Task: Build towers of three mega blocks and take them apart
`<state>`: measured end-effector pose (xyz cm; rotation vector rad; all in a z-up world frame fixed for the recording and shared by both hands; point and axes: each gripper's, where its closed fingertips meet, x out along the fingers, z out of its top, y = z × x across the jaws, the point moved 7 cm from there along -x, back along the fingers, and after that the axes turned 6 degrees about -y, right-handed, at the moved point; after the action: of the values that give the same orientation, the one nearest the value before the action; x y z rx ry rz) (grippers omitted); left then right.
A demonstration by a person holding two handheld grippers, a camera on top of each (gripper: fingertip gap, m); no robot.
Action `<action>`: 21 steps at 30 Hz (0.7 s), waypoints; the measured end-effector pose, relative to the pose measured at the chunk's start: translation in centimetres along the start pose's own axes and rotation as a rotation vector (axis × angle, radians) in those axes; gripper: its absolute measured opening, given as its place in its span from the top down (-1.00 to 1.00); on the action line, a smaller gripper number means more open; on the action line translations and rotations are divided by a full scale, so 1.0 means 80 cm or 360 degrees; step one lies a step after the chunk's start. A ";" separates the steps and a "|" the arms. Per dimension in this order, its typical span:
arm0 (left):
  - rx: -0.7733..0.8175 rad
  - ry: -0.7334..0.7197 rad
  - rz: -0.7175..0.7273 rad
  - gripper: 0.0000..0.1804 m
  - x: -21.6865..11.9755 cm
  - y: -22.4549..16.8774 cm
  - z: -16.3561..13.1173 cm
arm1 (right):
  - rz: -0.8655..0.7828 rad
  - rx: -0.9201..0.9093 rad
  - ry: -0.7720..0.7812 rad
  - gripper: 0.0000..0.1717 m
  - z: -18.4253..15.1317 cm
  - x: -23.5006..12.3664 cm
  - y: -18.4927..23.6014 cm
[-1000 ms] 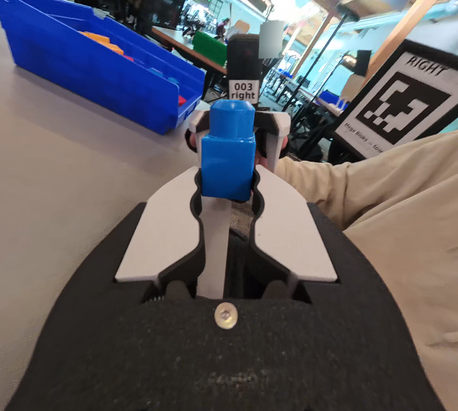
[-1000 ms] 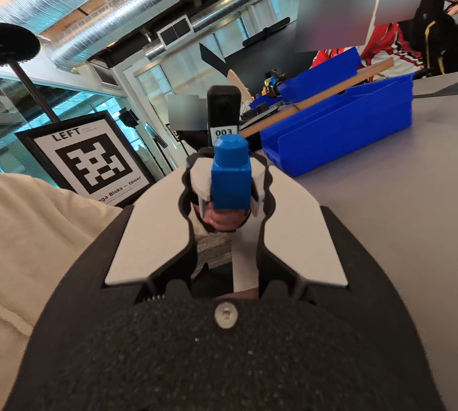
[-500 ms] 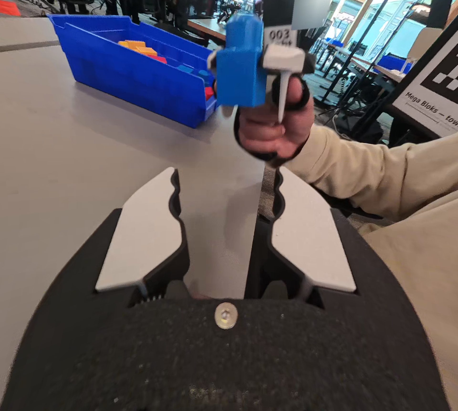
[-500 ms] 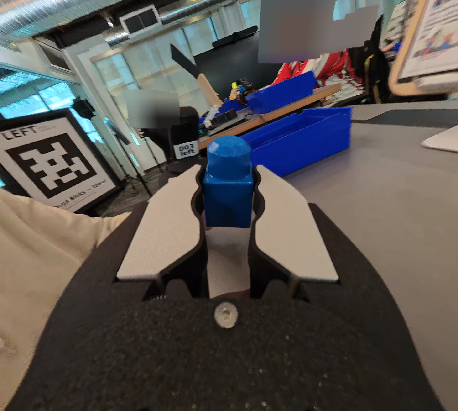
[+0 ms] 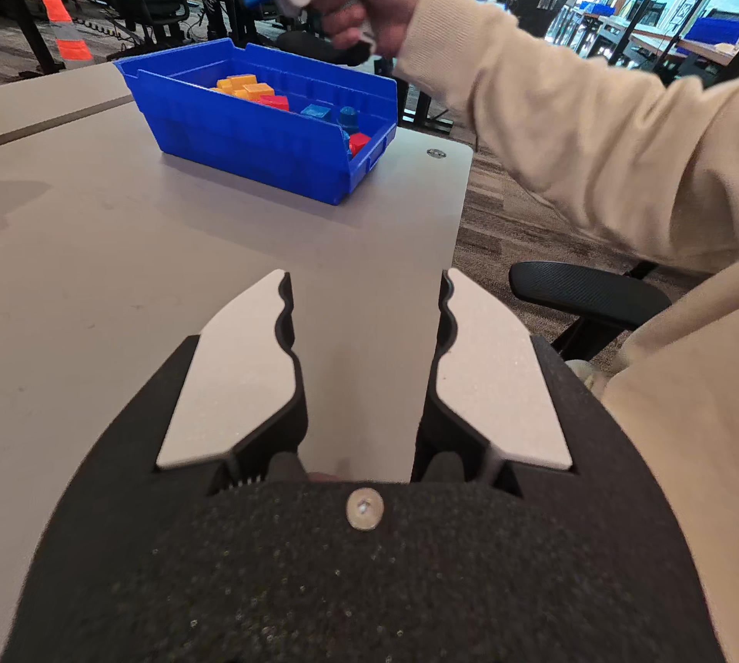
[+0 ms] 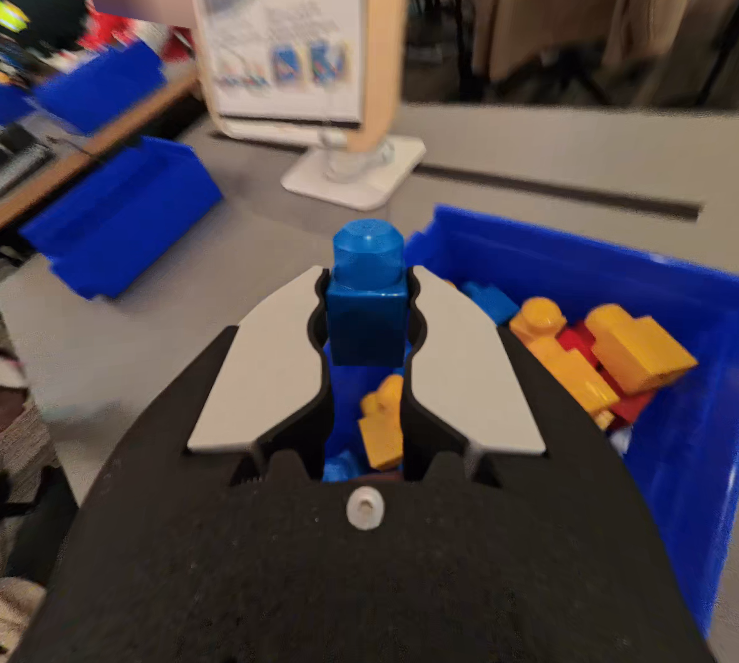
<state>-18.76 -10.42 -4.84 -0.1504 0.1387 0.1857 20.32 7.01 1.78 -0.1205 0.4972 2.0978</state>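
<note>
My right gripper (image 6: 367, 307) clamps a blue block (image 6: 366, 317), both pads pressed on its sides, stud forward, at the centre of its view above the blue bin (image 6: 600, 267) of yellow, red and blue blocks at the right. My left gripper (image 5: 364, 299) stands wide with nothing between its fingers, over the grey table (image 5: 120, 263); the bin sits upper centre there.
</note>
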 end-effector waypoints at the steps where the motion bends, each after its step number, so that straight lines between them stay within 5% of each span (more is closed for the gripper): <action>1: 0.0007 0.0005 -0.0001 0.23 0.000 -0.001 0.000 | -0.0064 0.0054 0.0111 0.58 -0.006 0.018 -0.019; 10: 0.0067 0.0095 -0.0017 0.24 0.003 -0.003 -0.011 | -0.0361 0.0325 0.0543 0.57 -0.051 0.118 -0.098; 16: 0.0104 0.0151 -0.0021 0.24 0.007 -0.002 -0.021 | -0.0550 0.0219 0.0710 0.57 -0.067 0.133 -0.111; 21: 0.0092 0.0163 -0.0045 0.24 0.011 -0.005 -0.022 | -0.0529 0.0171 0.0583 0.45 -0.052 0.124 -0.103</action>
<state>-18.02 -10.94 -6.64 -0.1044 0.2438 0.1456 21.22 17.06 -7.23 -0.4973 0.7523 1.7231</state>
